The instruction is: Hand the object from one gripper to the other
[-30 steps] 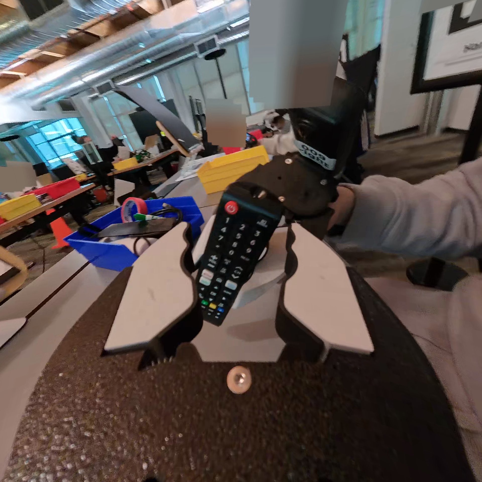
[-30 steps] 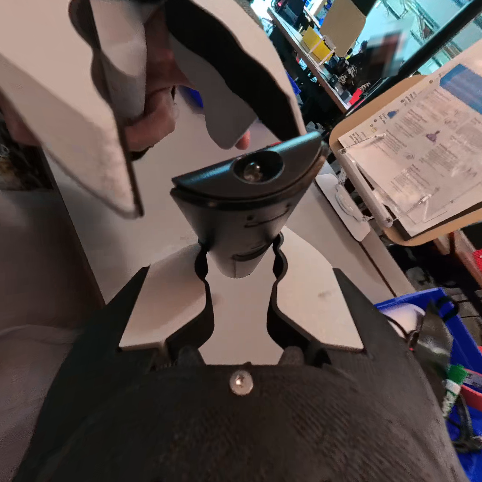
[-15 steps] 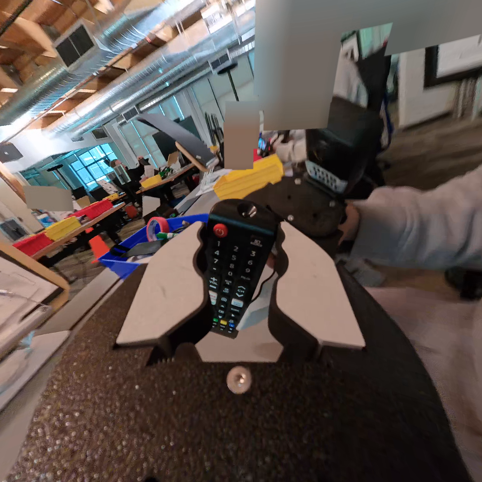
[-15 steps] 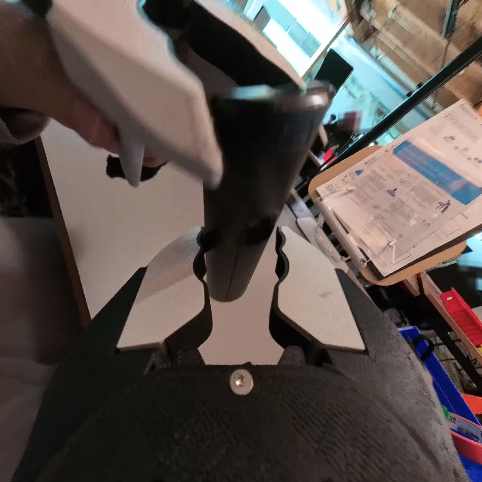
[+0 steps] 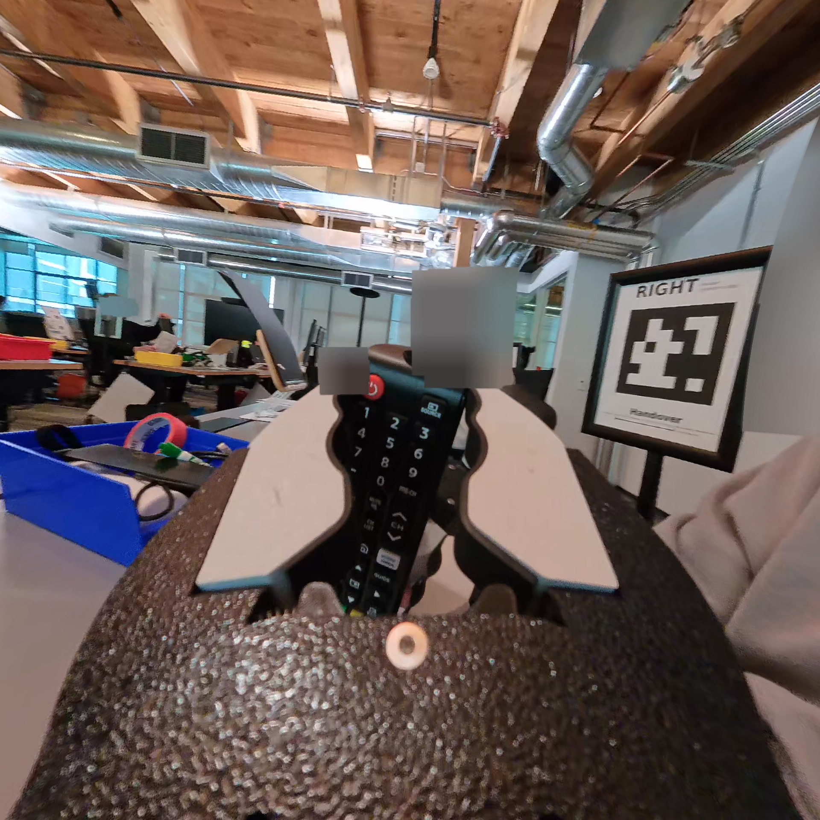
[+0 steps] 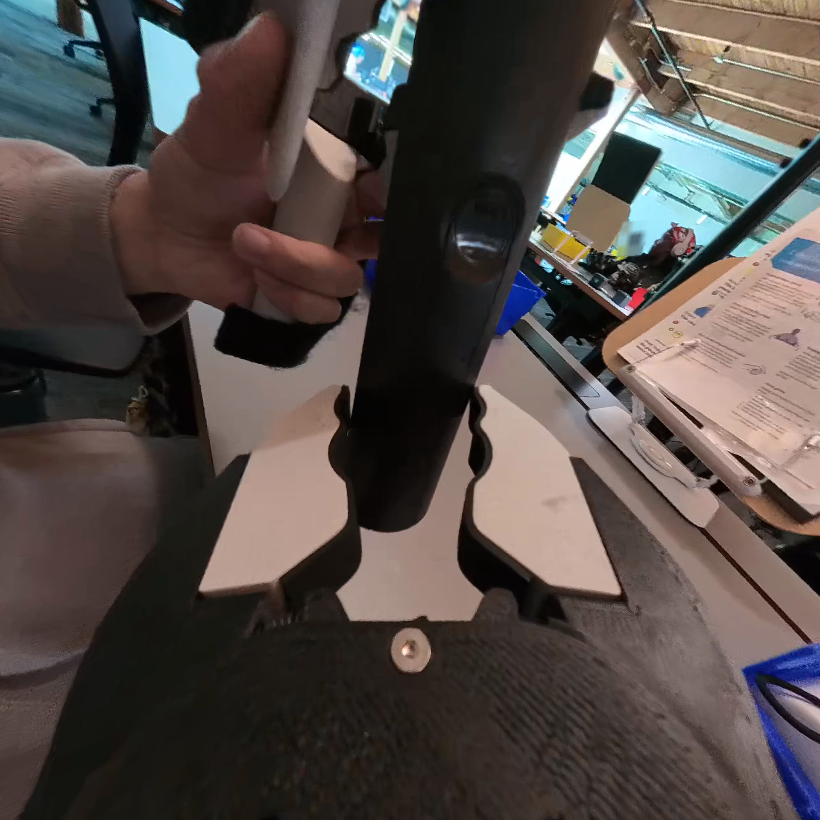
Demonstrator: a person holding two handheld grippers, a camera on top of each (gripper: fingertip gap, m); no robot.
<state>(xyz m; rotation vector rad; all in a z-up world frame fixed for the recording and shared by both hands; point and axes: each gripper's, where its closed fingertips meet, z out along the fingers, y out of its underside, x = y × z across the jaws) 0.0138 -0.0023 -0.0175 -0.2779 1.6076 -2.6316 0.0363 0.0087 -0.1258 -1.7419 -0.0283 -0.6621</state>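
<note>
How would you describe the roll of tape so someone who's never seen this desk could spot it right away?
In the left wrist view, find the blue bin on the white table, left of the left gripper and the remote between its fingers. The tape roll stands on edge at the bin's back. It is the only red ring there; beside it lie a dark flat device and black cables.

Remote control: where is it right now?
The remote control stands upright between the left gripper fingers; its back end sits between the right gripper fingers.
</note>
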